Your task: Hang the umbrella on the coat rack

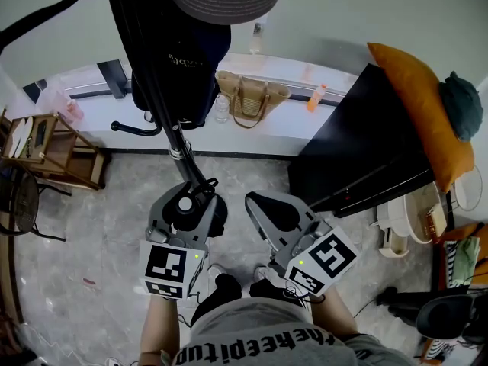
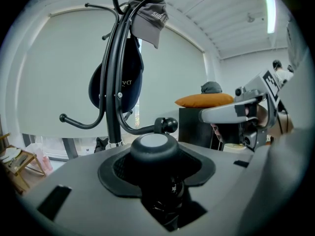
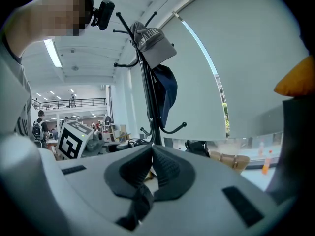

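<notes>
With the left gripper (image 2: 156, 157) clamped on the folded umbrella (image 2: 155, 146), the coat rack (image 2: 113, 107) at 12 o'clock and the right gripper (image 3: 150, 155) pressed closed, expect a light, stiff-cored load: hold the shaft, not the fabric.

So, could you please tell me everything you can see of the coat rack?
The coat rack is a black, metal-looking pole standing upright in front of a pale blind, with curved hooks ending in ball tips. A grey cap hangs near its top and a navy cap below that; the two low hooks are bare.
</notes>
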`<control>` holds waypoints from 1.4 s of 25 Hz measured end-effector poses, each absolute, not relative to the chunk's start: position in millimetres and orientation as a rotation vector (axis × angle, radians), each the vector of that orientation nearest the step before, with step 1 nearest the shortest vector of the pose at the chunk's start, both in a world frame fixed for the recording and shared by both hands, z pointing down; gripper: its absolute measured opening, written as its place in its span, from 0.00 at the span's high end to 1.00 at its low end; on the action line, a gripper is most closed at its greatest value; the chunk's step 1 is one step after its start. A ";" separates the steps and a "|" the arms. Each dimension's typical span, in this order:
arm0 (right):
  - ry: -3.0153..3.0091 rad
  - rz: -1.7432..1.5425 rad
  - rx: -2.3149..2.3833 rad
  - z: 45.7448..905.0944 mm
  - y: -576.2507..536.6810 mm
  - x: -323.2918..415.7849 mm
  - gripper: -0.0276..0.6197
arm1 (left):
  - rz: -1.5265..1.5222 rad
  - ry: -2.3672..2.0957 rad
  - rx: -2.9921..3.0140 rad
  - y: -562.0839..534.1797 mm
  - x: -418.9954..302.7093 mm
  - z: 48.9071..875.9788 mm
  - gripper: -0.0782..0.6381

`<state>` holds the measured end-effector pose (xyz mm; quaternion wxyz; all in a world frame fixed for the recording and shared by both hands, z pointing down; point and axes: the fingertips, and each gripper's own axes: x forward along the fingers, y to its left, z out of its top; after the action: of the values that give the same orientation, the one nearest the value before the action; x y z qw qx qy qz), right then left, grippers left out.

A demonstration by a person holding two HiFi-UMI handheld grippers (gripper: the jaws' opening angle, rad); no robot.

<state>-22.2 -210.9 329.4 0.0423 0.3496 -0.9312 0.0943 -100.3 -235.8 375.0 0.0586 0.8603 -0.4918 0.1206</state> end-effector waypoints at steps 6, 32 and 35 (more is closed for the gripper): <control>-2.845 0.291 1.084 329.4 -212.8 -20.8 0.94 | 0.378 -1.481 2.590 -240.0 -102.8 382.0 0.61; -2.852 0.294 1.046 331.8 -212.4 -29.7 0.94 | 0.335 -1.557 2.761 -242.4 -115.3 376.3 0.62; -2.853 0.293 1.043 330.6 -213.2 -29.4 0.94 | 0.340 -1.570 2.757 -241.9 -115.0 376.3 0.66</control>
<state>-29.4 -213.2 330.6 0.0450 0.3414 -0.9339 0.0959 -115.0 -241.9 376.3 -0.0245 0.8637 -0.4920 0.1065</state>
